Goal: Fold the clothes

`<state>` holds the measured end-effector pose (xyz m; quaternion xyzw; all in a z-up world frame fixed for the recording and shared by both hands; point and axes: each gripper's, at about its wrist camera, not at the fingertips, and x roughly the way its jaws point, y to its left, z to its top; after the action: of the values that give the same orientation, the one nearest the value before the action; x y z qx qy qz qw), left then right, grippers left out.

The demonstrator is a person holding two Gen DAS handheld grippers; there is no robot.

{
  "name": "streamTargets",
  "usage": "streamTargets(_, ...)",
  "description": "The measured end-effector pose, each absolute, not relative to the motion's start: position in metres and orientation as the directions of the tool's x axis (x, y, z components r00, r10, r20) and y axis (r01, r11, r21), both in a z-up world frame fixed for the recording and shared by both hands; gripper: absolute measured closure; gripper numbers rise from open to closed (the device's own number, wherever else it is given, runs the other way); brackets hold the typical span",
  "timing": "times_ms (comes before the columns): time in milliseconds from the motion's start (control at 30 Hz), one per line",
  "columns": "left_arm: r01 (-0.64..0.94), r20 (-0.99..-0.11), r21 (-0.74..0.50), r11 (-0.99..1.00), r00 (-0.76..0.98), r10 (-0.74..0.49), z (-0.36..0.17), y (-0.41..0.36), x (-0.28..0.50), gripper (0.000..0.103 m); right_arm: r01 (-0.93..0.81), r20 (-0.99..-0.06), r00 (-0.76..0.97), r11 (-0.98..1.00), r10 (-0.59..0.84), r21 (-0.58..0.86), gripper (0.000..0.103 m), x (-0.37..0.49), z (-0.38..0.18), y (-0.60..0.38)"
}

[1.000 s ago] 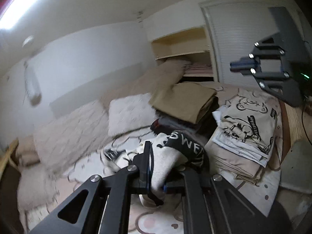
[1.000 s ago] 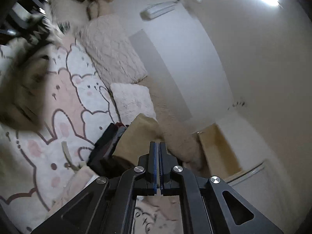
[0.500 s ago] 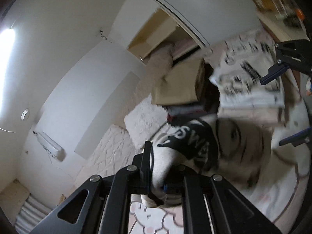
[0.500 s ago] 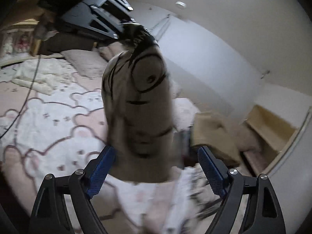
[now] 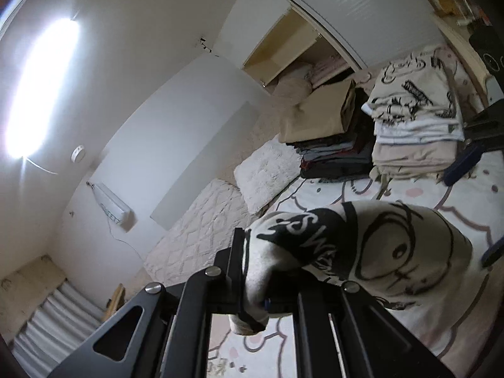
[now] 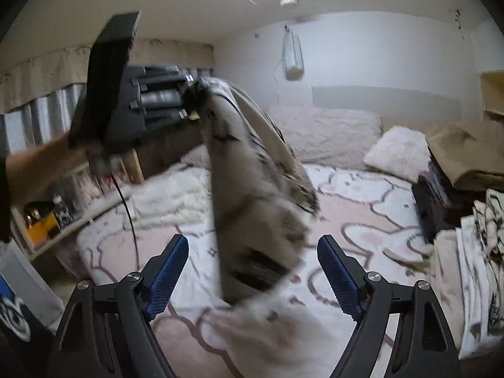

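My left gripper (image 5: 267, 299) is shut on a cream shirt with black print (image 5: 371, 252) and holds it up in the air above the bed. In the right wrist view the same shirt (image 6: 252, 195) hangs down from the left gripper (image 6: 186, 104), blurred by motion. My right gripper (image 6: 252, 271) is open and empty, its blue pads on either side of the shirt's lower part without touching it. Its pads also show at the right edge of the left wrist view (image 5: 463, 163).
The bed has a pink and white bear-print cover (image 6: 362, 208). Stacks of folded clothes (image 5: 412, 119) and a tan and dark pile (image 5: 324, 138) stand by the open closet (image 5: 283, 50). Pillows (image 5: 264, 176) line the wall. A shelf with small items (image 6: 47, 220) runs along the left.
My right gripper has opened and swung around to face the hanging shirt. My left gripper has lifted and tilted with the shirt, which now hangs lower and swings.
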<state>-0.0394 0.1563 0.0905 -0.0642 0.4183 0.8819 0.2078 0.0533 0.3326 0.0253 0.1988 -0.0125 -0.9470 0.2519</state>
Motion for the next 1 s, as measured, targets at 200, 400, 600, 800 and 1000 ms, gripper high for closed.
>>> streamTargets(200, -0.457, -0.276, 0.707, -0.54, -0.881, 0.384, 0.091, 0.17, -0.02, 0.094, 0.431, -0.354, -0.853, -0.9, -0.384, -0.062, 0.018, 0.054, 0.032, 0.302)
streamTargets(400, -0.462, -0.273, 0.697, -0.548, -0.878, 0.393, 0.099, 0.173, -0.013, 0.093, 0.462, -0.429, -0.823, -0.878, -0.372, -0.126, 0.034, 0.051, 0.012, 0.281)
streamTargets(600, -0.451, -0.307, 0.708, -0.544, -0.89, 0.338, 0.093, 0.173, -0.023, 0.092, 0.42, -0.498, -0.824, -0.883, -0.272, -0.211, 0.097, 0.052, 0.006, 0.287)
streamTargets(800, -0.547, -0.396, 0.621, -0.561, -0.837, 0.378, 0.095, 0.191, -0.047, 0.092, 0.32, -0.549, -0.835, -0.842, -0.034, -0.435, 0.098, 0.022, 0.052, 0.351)
streamTargets(1000, -0.622, -0.388, 0.546, -0.562, -0.782, 0.489, 0.123, 0.255, -0.065, 0.092, 0.167, -0.47, -0.851, -0.729, 0.234, -0.664, 0.098, -0.014, 0.123, 0.416)
